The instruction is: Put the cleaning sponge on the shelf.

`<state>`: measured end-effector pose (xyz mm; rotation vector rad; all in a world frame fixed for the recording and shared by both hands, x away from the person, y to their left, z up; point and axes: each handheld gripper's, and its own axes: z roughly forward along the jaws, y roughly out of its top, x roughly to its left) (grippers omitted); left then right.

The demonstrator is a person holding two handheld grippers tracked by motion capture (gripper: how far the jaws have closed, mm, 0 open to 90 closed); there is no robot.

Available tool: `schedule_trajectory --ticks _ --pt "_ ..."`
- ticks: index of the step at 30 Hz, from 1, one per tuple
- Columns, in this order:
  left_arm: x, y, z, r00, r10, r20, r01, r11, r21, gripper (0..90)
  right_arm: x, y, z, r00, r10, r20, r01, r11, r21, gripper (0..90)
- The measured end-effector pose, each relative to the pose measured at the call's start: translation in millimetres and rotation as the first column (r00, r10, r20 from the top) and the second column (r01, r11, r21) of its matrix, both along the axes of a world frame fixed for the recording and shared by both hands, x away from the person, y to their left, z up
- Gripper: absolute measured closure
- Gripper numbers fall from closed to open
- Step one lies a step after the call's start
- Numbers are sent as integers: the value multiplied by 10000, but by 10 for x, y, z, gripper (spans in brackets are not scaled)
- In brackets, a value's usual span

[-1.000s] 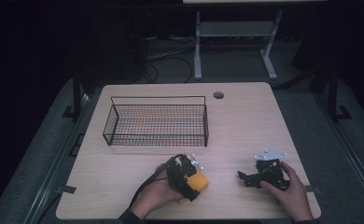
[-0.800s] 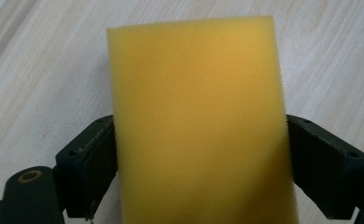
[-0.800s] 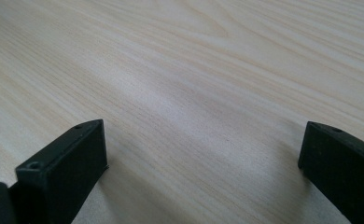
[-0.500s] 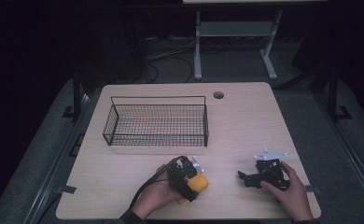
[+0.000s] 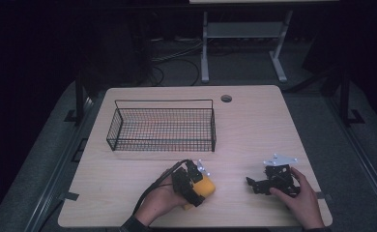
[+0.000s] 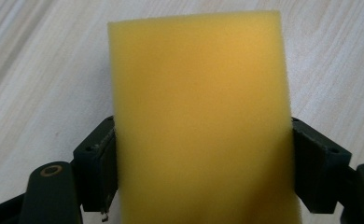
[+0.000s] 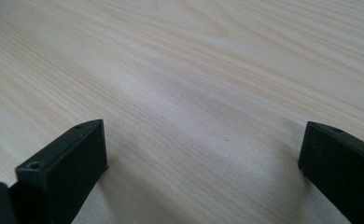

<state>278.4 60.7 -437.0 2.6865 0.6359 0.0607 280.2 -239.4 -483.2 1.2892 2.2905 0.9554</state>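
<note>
A yellow sponge [image 5: 208, 186] lies on the wooden table [image 5: 254, 125] near the front, left of the middle. My left gripper [image 5: 200, 186] has just been closing its jaws around it. In the left gripper view both black jaws touch the sides of the sponge [image 6: 199, 93] and pinch it slightly, so the left gripper [image 6: 201, 140] is shut on it. To the right, my right gripper [image 5: 253, 183] rests low over the table and points left. Its jaws stand wide apart in the right gripper view, where the right gripper [image 7: 203, 140] has bare wood between them.
A black wire basket [image 5: 160, 140] stands behind the sponge, toward the table's back left. A round cable hole [image 5: 226, 98] sits near the far edge. Beyond the table, a white stand [image 5: 205, 53] rises from the dark floor.
</note>
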Motion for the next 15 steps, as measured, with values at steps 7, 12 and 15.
schedule_trajectory --ticks 7,12,15 --pt "25 61 87 9999 98 55 -98 9999 -90 221 0 1 0 10000 -2 -10 2 10000 9 3" --pt "49 117 166 9997 202 107 -200 9996 -189 221 0 1 0 10000 2 -11 -2 10000 9 3" --pt "60 143 206 9994 320 130 -316 9990 -323 222 0 1 0 10000 -1 -11 1 10000 11 3"
